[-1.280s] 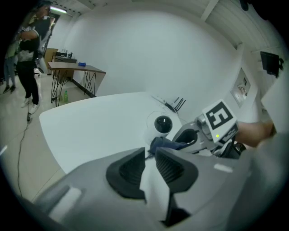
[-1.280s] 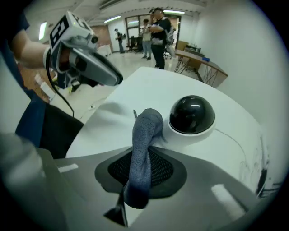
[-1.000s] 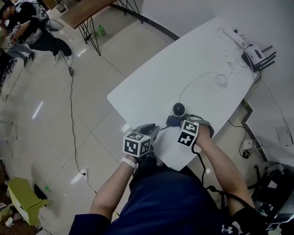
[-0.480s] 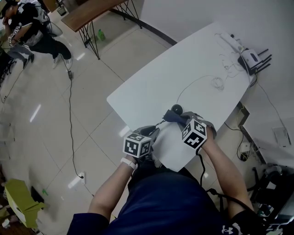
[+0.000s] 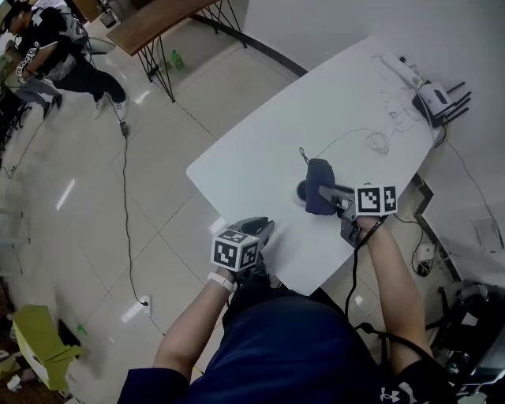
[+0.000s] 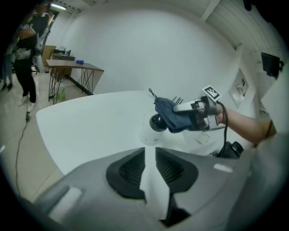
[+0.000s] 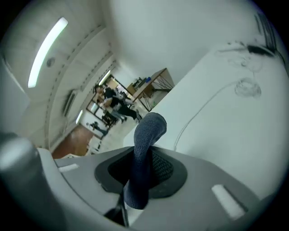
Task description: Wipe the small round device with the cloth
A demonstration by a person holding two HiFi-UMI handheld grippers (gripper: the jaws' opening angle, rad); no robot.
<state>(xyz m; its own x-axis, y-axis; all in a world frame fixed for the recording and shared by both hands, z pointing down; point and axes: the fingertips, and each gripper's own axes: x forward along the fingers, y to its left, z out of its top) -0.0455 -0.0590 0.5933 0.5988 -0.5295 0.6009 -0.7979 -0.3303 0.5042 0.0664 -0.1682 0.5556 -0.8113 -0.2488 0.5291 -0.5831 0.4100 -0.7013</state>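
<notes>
— Rightward and upward, that's where the right gripper (image 5: 331,192) has swung in the last second. The cloth (image 5: 317,183) was low by the near edge and now drapes over the small round device (image 6: 156,122).

— And the left gripper (image 6: 150,155)?

— It's at seven o'clock from the device, well apart. Its jaws stand a narrow slit apart, with only white tabletop between them. The right jaws pinch a fold of the cloth.

— How will the device handle?

— Light and hard-shelled, I'd say, a dark ball on a white base. It would likely skid or tip under a push, so steady it by the base. The cloth is soft and limp.

— What about the surface?

— The white table (image 5: 260,142) looks smooth and slick. A thin lead (image 5: 339,138) runs towards a router (image 5: 440,96) at two o'clock.

— And the room?

— There's glossy tiled floor (image 5: 95,205) at nine, a person (image 5: 47,47) at ten and a wooden desk (image 5: 146,20) at eleven.
</notes>
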